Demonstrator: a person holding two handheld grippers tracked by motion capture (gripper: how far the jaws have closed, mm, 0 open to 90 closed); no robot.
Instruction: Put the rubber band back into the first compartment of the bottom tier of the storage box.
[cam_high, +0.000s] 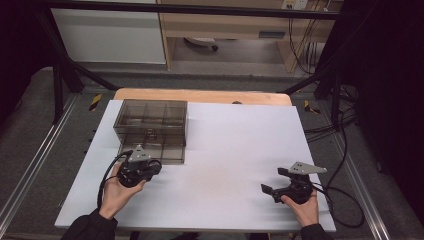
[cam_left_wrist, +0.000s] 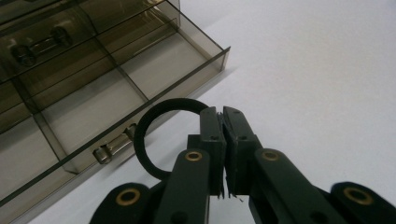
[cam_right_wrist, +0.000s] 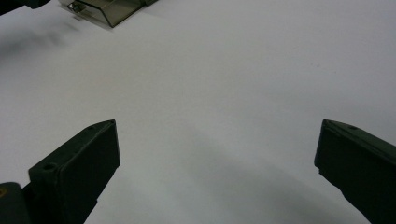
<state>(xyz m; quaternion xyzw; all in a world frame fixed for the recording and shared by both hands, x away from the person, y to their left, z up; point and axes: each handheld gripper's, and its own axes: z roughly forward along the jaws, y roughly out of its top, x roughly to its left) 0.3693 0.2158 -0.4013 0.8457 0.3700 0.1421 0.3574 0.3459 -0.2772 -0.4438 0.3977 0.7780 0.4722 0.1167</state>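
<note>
We see the left gripper pinching a black ring just beside the box front wall; right gripper gapes idle. Thin edge-grip: we judge the ring may twist free or catch the wall.

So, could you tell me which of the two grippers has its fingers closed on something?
The left gripper: it pinches a black ring beside the compartment box; the right gripper stands wide open.
</note>
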